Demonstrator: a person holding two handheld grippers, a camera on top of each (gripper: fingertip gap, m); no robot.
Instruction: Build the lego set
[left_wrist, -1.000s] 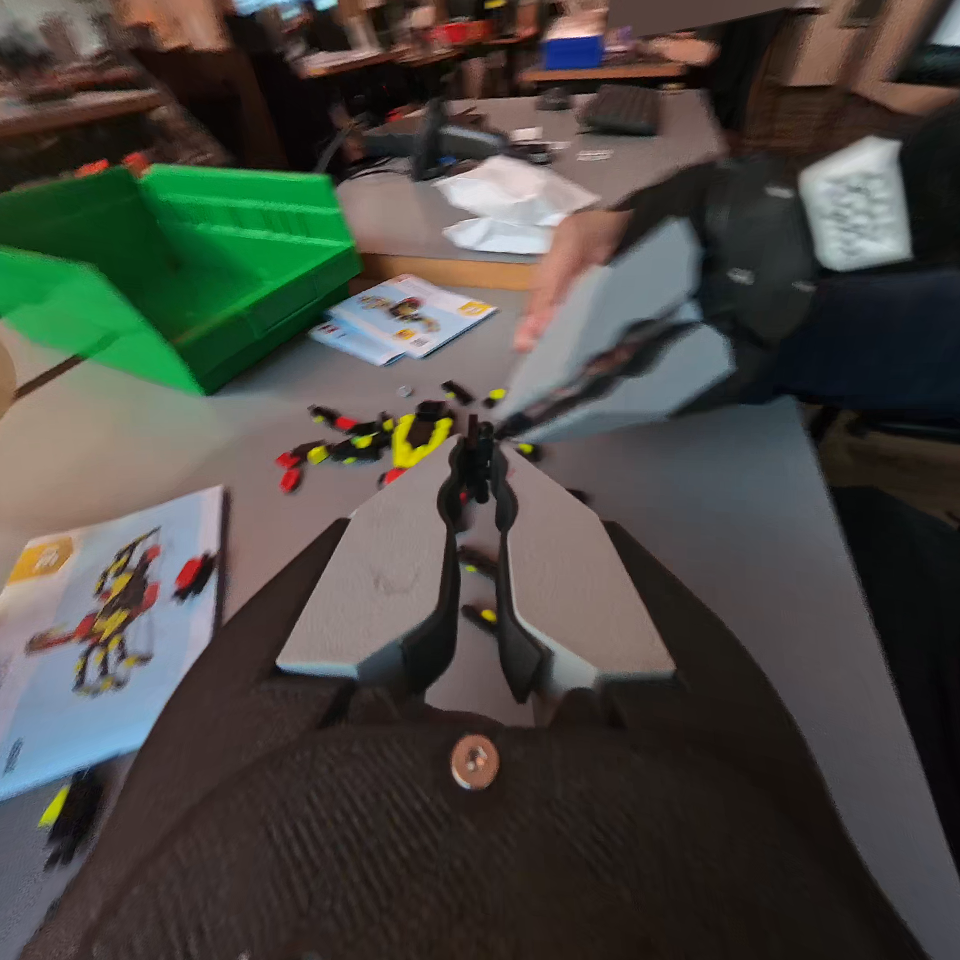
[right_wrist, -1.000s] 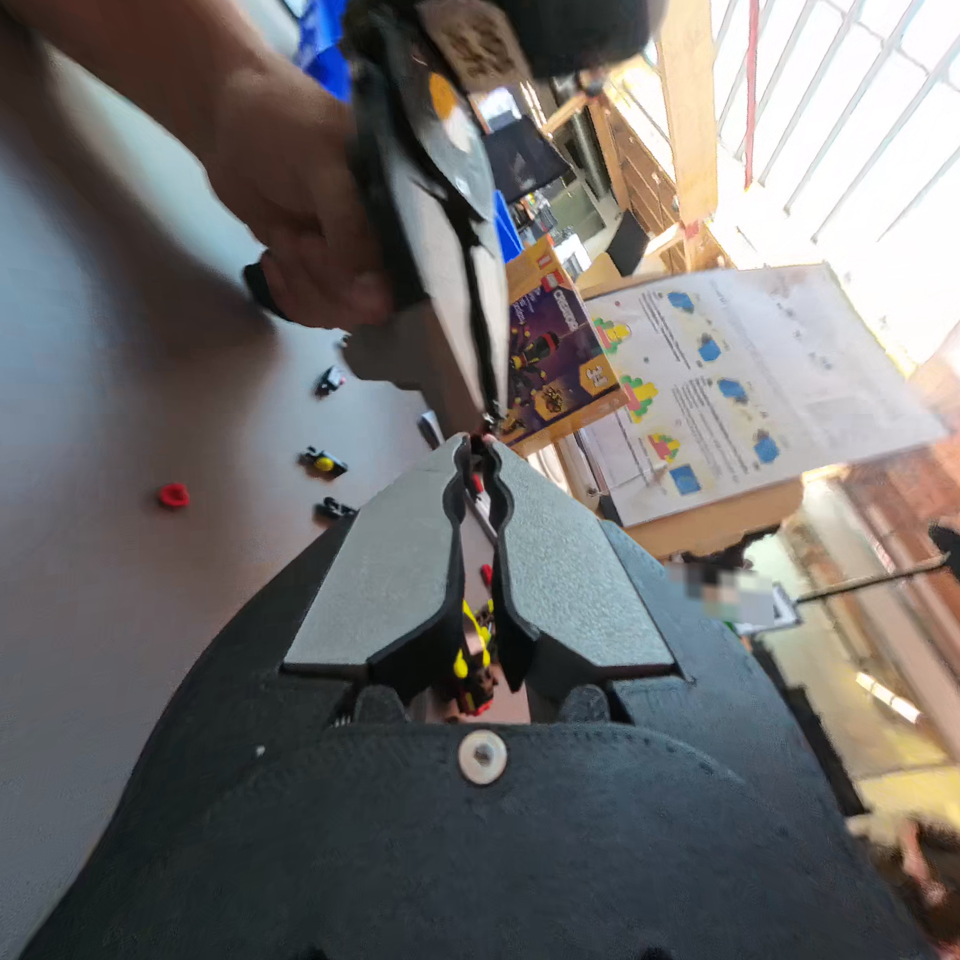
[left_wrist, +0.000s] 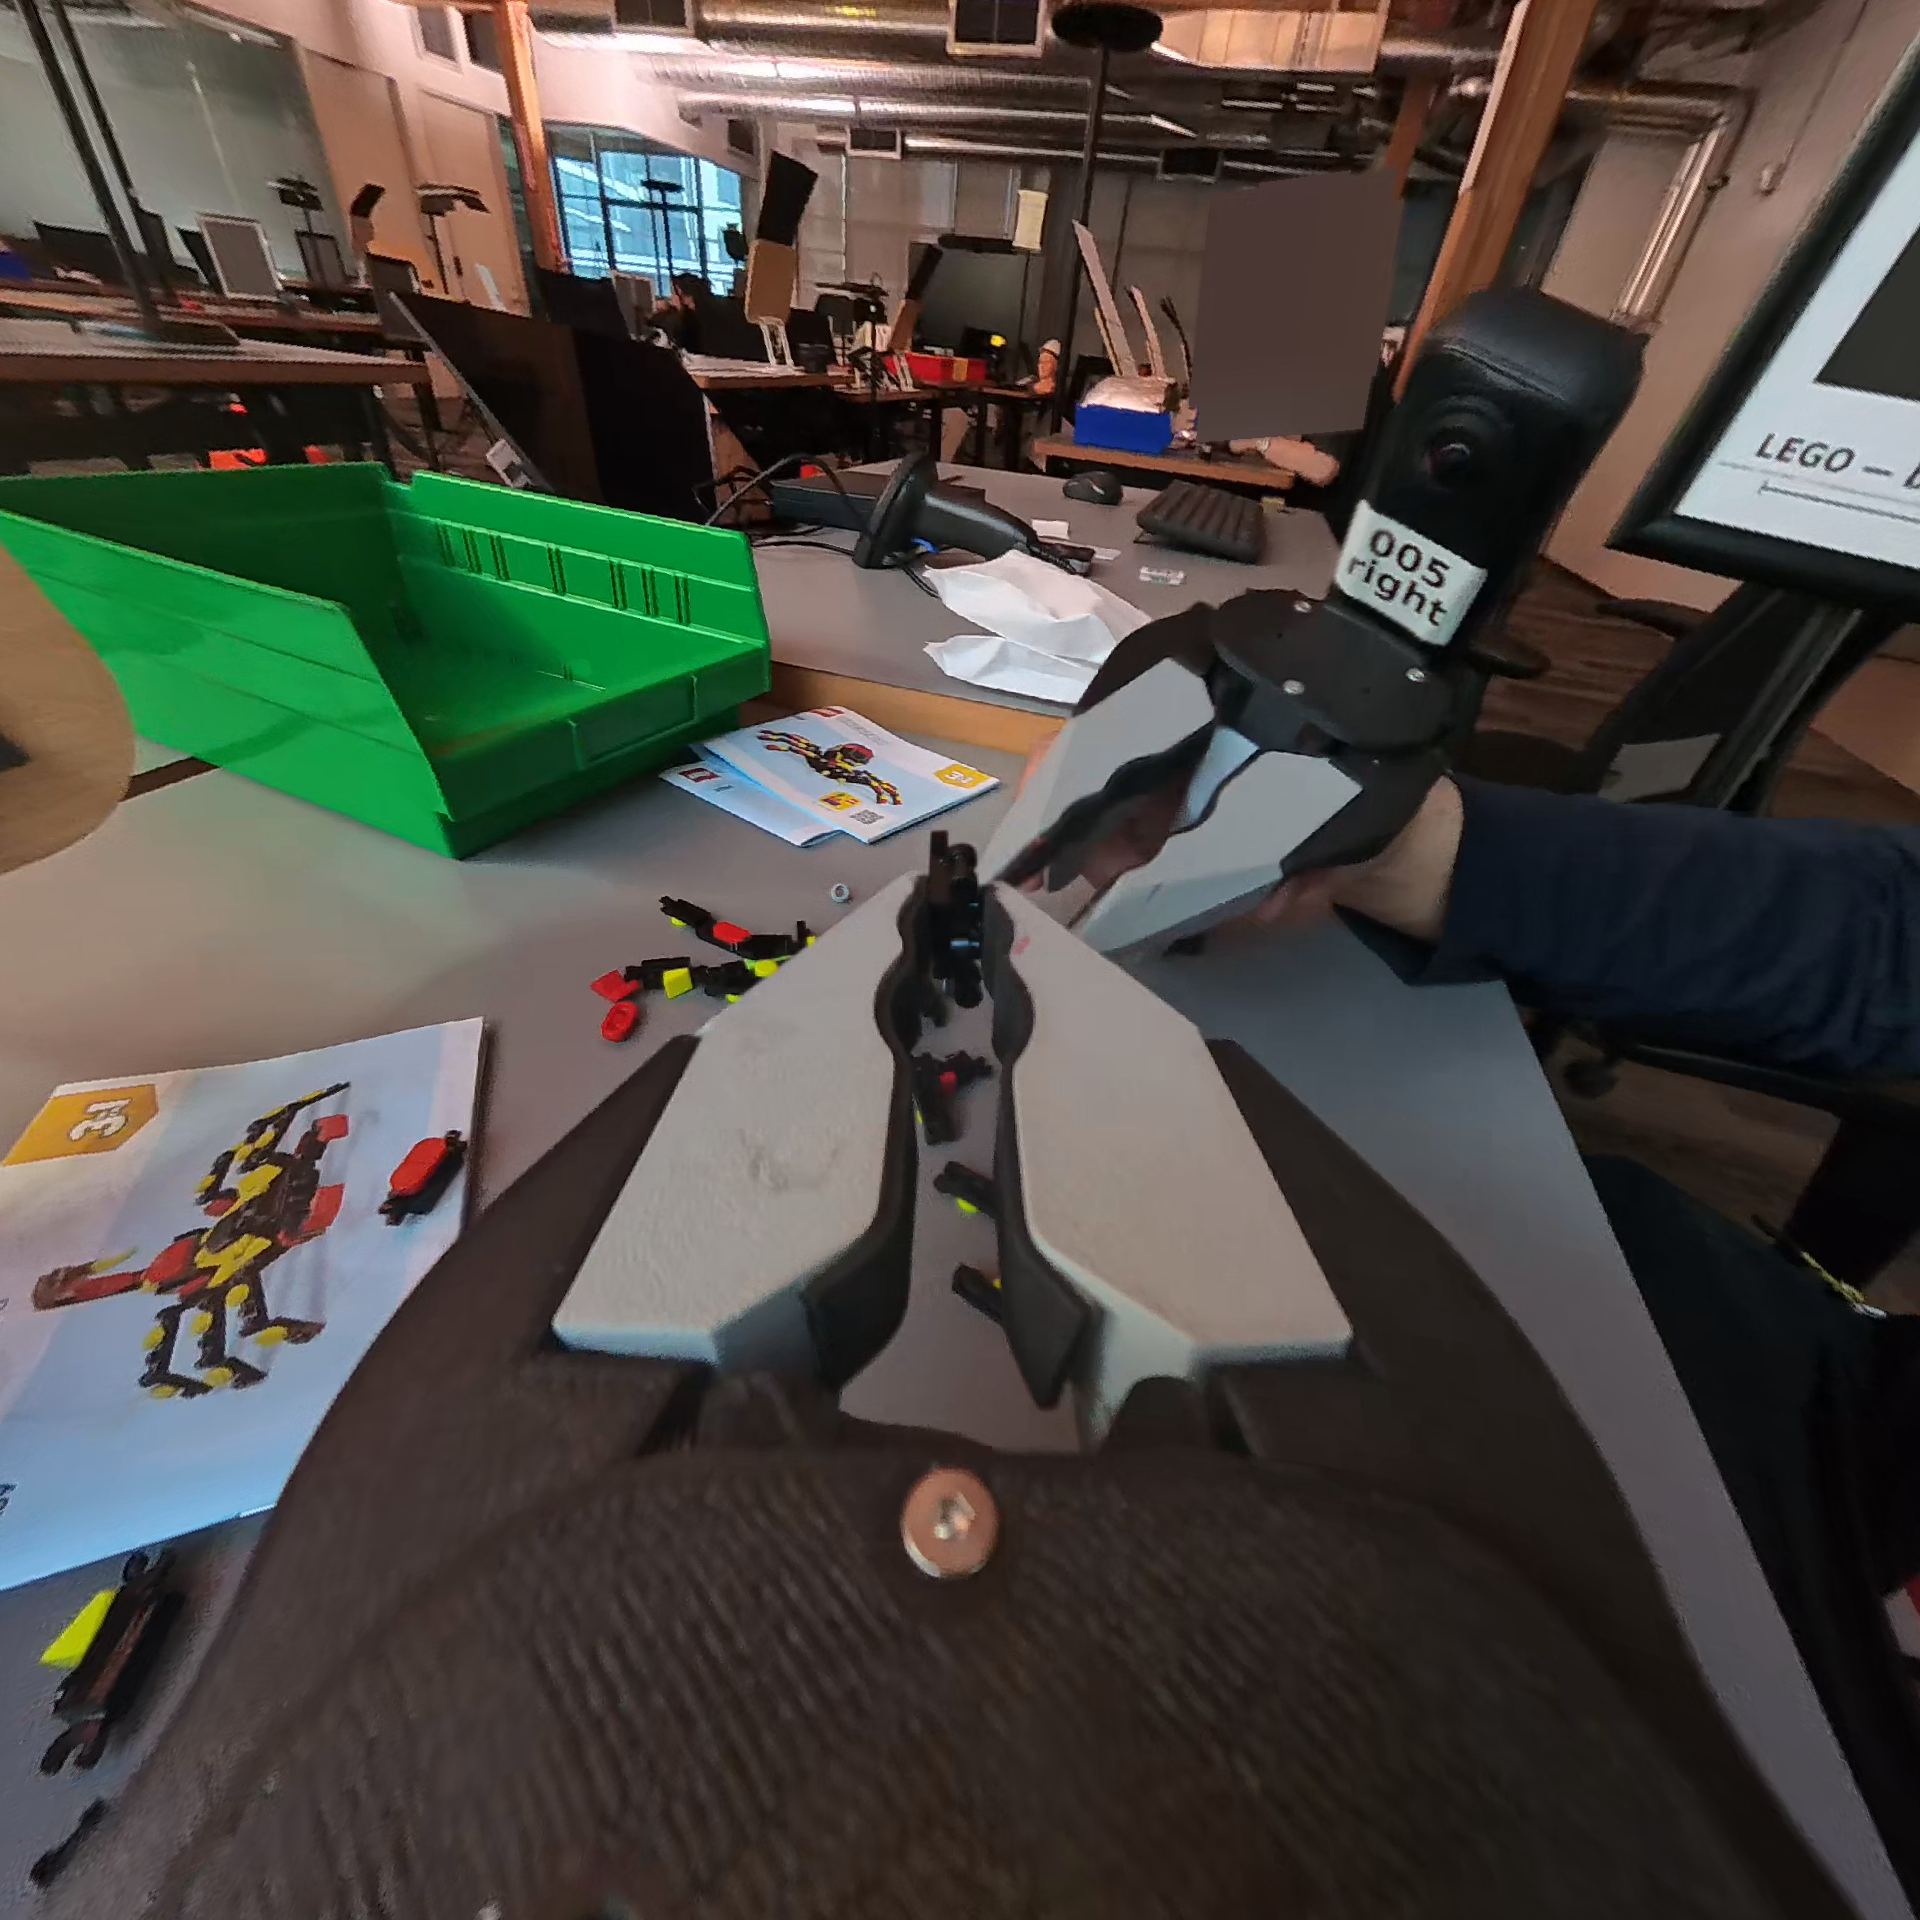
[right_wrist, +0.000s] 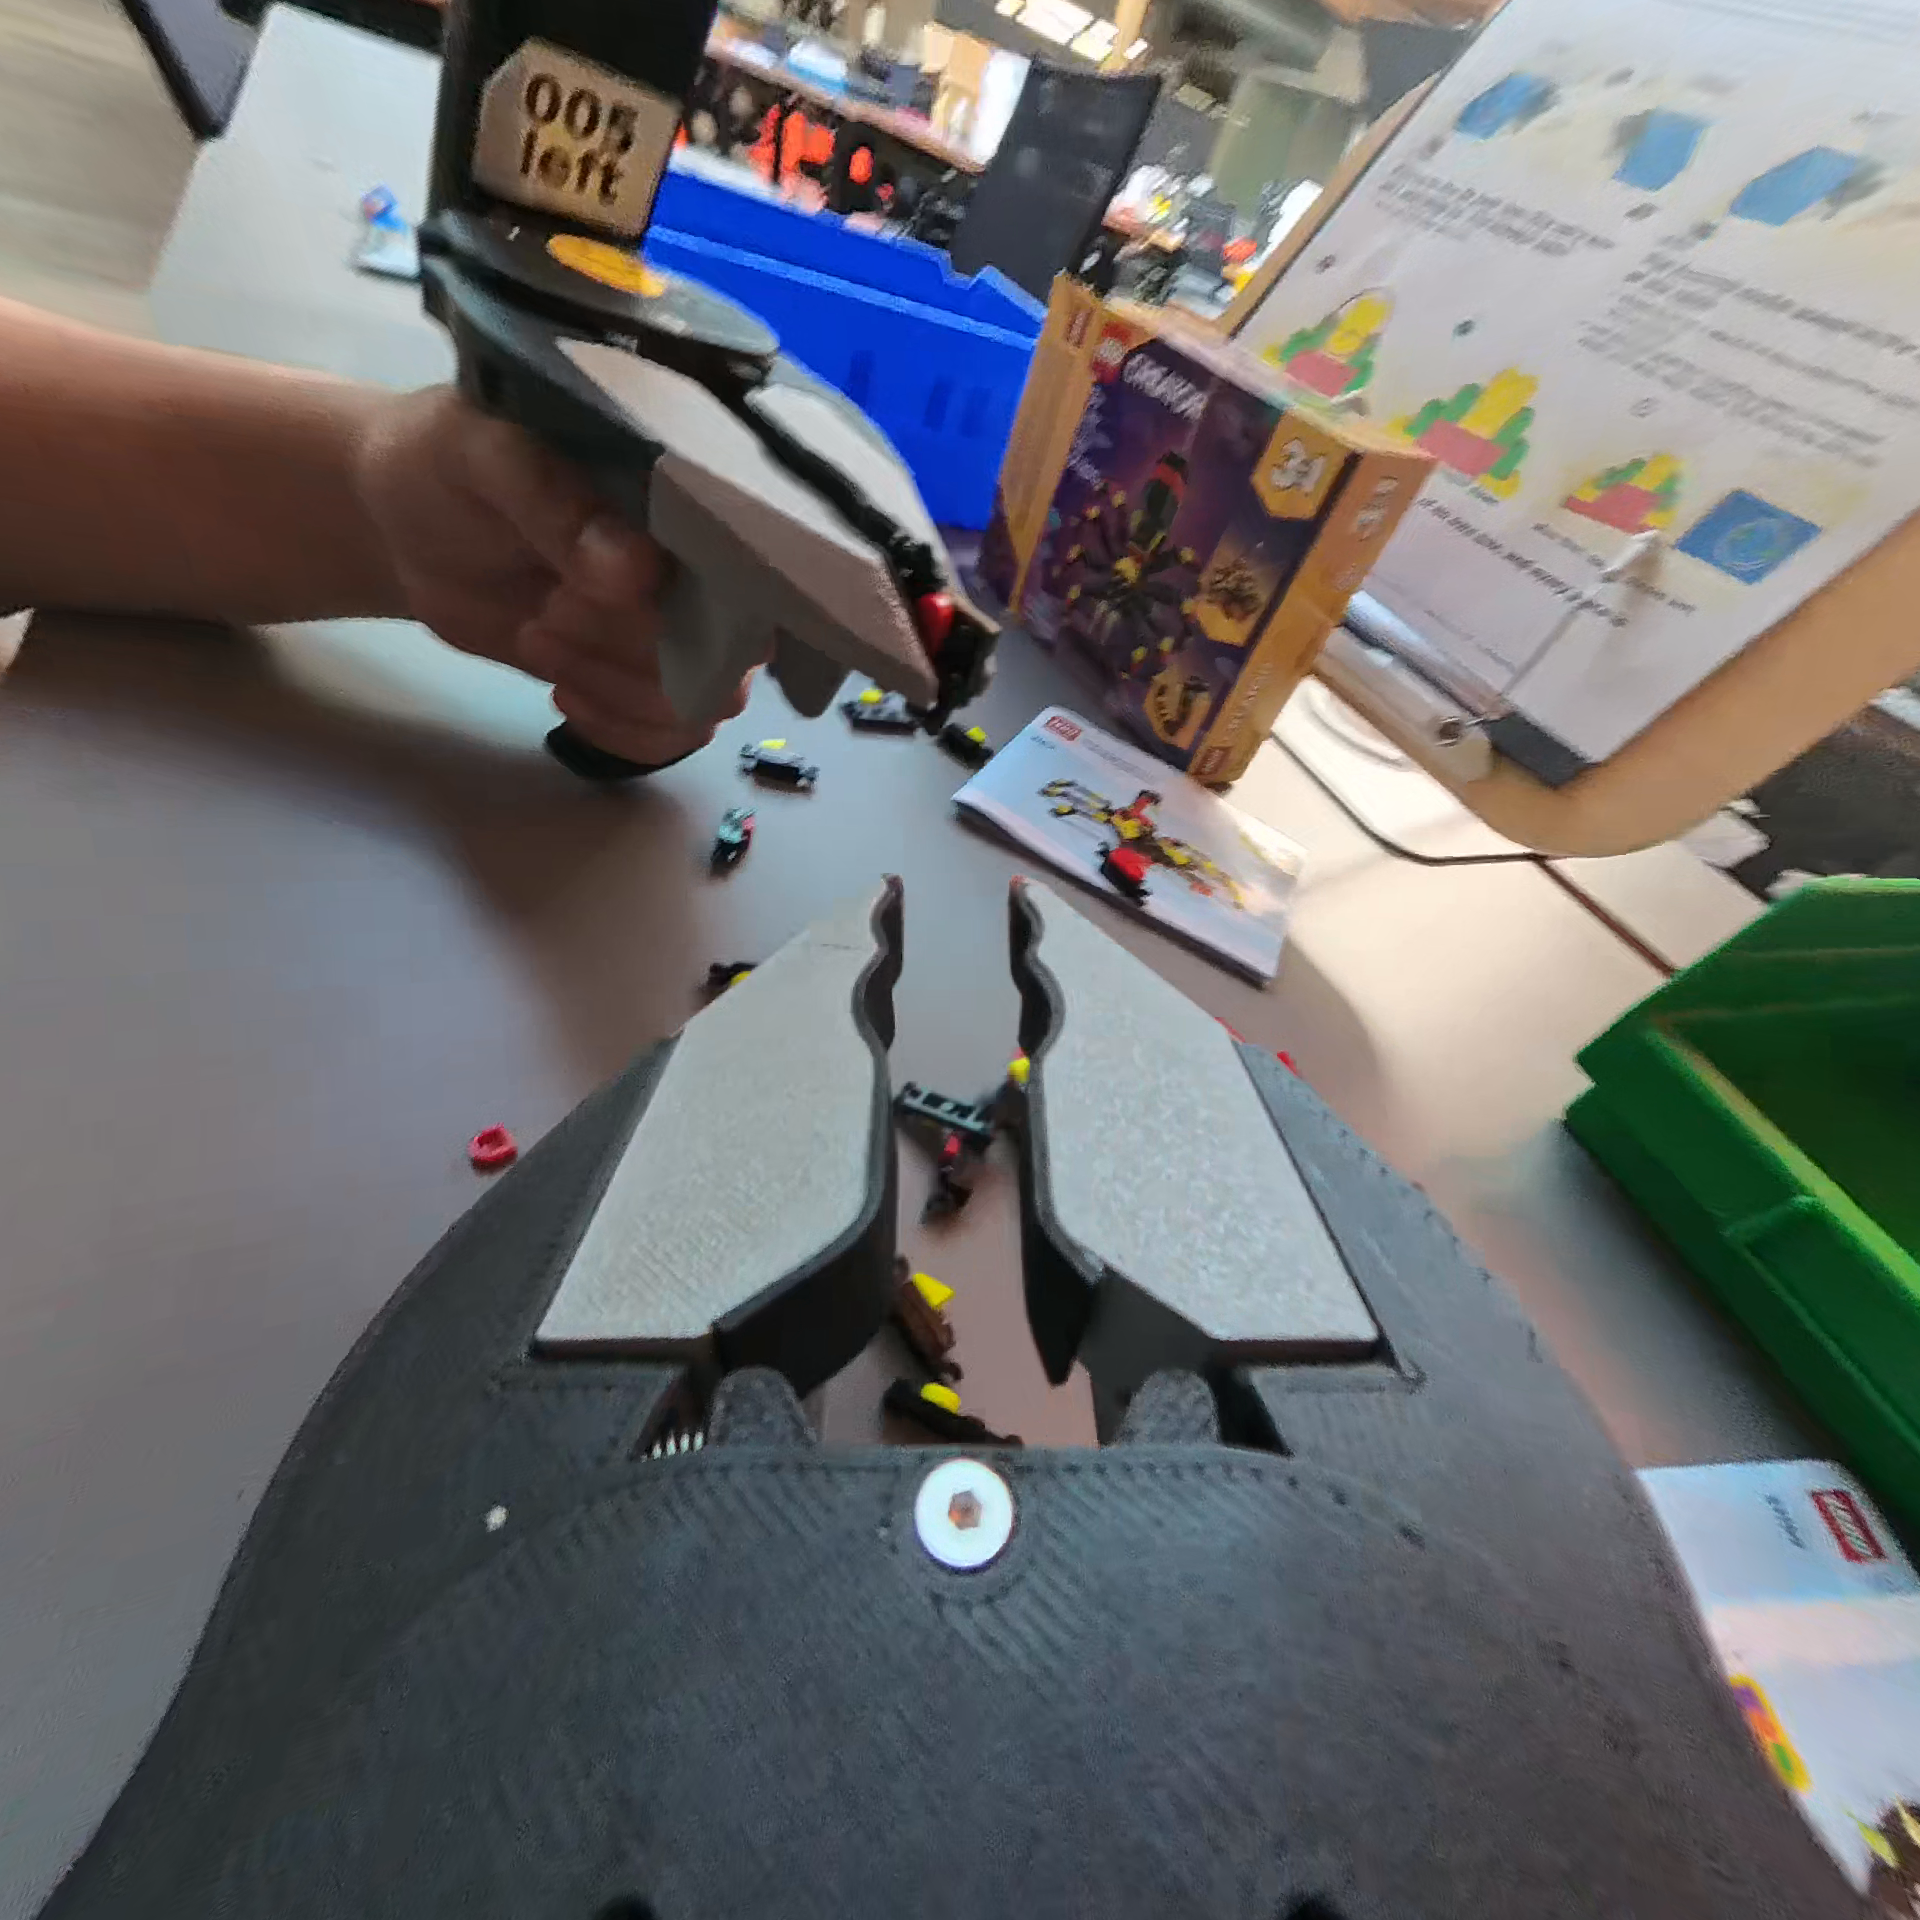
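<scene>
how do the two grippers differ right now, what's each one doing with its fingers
The left gripper has its fingers nearly together, clamped on a small black brick assembly with a red part, held above the grey table. The right gripper has its fingers apart with nothing between the tips; only loose bricks on the table show through the gap. Both have grey fingers with wavy black pads and are hand-held.
</scene>
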